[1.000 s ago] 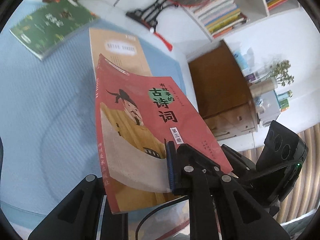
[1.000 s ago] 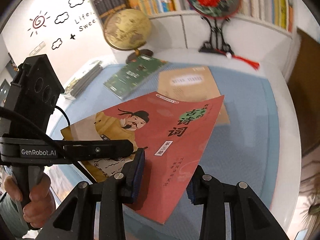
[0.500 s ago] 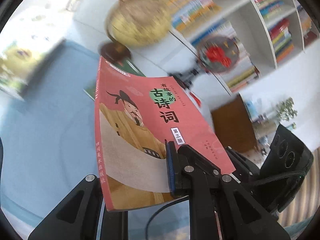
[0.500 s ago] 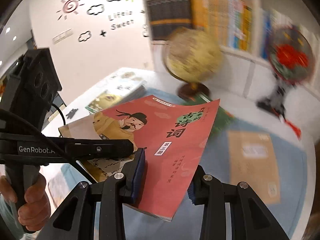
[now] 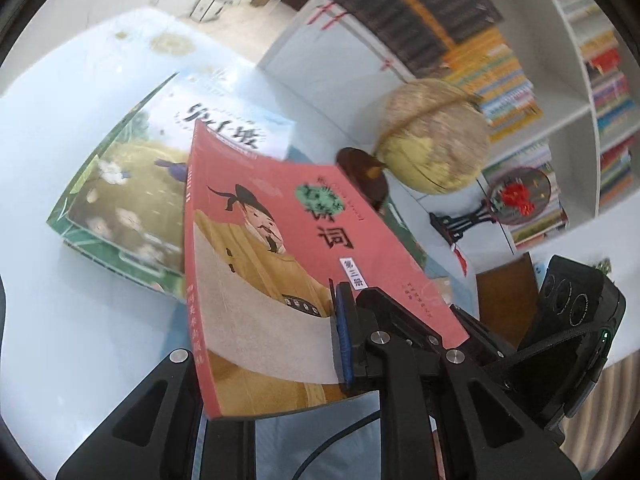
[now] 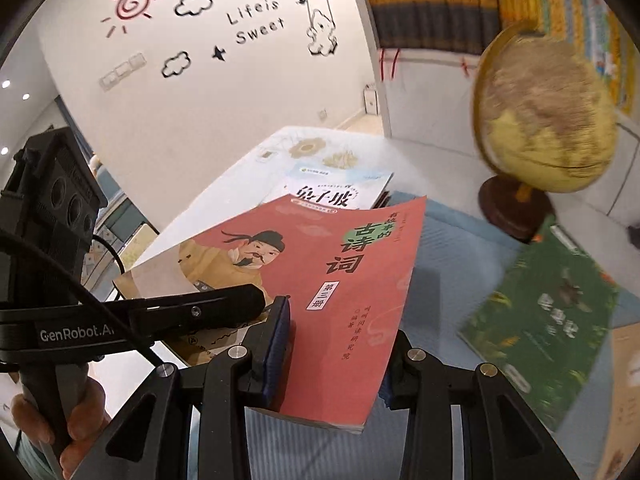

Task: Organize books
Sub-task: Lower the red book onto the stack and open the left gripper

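Bookshelves, a cartoon-decorated white wall and a pale blue table frame a red paperback with a robed, moustached figure on its cover, held up off the table by both grippers.

Its cover is salmon red with a green title badge, black characters and a white volume label; it sags slightly between the two holds. Left gripper is clamped tight on its near edge, and right gripper pinches the bottom corner, pads pressing both faces. Beyond it lies a stack of books topped by a white-and-green cover; the red book hides part of that stack. A yellow globe on a dark wooden base and a green paperback lying flat are motion-blurred, their lettering unreadable. A hand is cut off at the corner.
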Demonstrator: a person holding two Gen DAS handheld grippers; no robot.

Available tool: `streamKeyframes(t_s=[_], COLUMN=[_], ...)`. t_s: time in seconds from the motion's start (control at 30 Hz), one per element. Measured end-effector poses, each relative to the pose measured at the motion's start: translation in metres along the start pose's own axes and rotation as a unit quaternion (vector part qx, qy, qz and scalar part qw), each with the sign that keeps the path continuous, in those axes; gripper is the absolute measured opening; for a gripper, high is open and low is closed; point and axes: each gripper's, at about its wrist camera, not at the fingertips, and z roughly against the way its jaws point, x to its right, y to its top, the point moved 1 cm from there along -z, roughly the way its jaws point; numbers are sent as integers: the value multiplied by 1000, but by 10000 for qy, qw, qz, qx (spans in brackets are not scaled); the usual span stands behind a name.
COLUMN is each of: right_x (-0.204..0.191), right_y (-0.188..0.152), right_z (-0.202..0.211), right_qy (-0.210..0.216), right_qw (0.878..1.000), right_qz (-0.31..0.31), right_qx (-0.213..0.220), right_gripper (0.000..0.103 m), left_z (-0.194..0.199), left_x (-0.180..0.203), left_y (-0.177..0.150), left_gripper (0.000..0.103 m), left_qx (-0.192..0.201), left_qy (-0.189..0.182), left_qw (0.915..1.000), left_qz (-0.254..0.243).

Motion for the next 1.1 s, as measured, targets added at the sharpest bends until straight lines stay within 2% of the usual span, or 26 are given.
streamKeyframes(t_s=[0.23, 0.3, 0.37, 0.5, 0.57, 0.73, 0.8, 0.87, 0.93, 1.07, 1.1], right_x=[-6, -6, -7, -4, -8, -16, -18, -20, -27, -26, -23], right_y=[15, 20, 25, 29, 30, 29, 27, 24, 19, 10, 6], right_z=[-51, -65, -77, -96, -104, -108, -109, -111, -111, -99, -94], right_qy=[-147, -166, -221, -185, -222, -410, -417, -489, -580, -449, -442], right_qw=[9989, 9979, 9970, 9947, 9943, 9943, 9941, 9935, 9942, 9952, 9952], right_qz=[-414, -541, -618, -848, -847, -690, -645, -542, -216, -124, -180], right_qx=[-191, -301, -408, -549, -607, -704, -763, -872, -880, -864, -849], right_gripper=[37, 37, 37, 37, 37, 40, 42, 42, 44, 46, 51], left_z=[-24, -26, -26, -19, -17, -8, -2, 10, 22, 39, 41], left_x=[-51, -59, -68, -81, -90, -106, -108, -112, -112, -102, -98], left_y=[35, 40, 46, 54, 56, 49, 44, 35, 22, 8, 6], left_gripper=[16, 21, 26, 28, 28, 31, 30, 28, 28, 29, 29], left_qx=[-441, -558, -790, -1041, -1123, -1098, -1040, -856, -702, -504, -460], left_qy=[-124, 23, 373, 733, 799, 941, 1148, 1522, 1811, 1816, 1836], left_qw=[9969, 9961, 9933, 9895, 9874, 9848, 9827, 9799, 9774, 9794, 9797], left_qz=[640, 687, 761, 688, 779, 958, 1010, 966, 834, 731, 654])
